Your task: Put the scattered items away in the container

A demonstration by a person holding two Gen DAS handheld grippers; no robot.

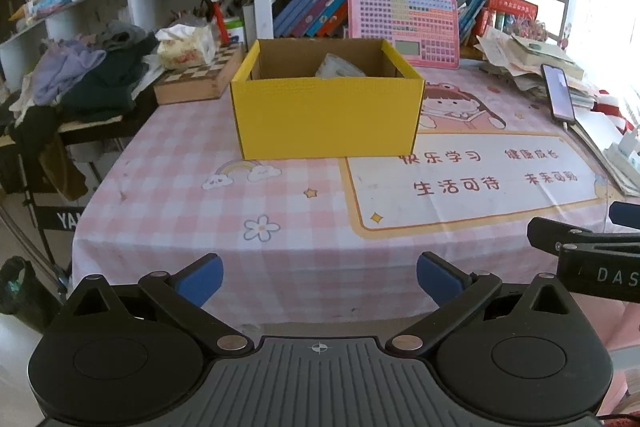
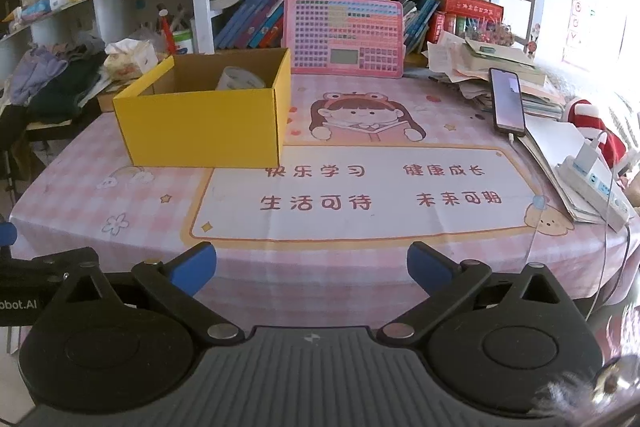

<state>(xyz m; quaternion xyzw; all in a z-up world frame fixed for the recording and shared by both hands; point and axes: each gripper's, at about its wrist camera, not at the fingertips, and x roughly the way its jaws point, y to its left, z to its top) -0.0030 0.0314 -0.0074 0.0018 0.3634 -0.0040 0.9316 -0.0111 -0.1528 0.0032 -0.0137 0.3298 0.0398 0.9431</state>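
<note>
the yellow box stands open-topped on the bench, toward its far left part, with a pale roll lying inside against the back wall. in the left wrist view the box's left edge sits near the bench's left edge, just beside a chessboard behind it.

left claw hangs over the near edge of the bench, released, fingers spread wide with nothing between them. right claw is likewise released and empty, over the near edge further right; its arm shows at the right edge of the left wrist view.

between the claws and the box the pink checked cloth lies bare, a wide open stretch. the right side is tighter: a phone leans on a paper stack, and a power strip with a cable runs along the right edge. a pink keyboard toy stands upright at the back, right of the box.
</note>
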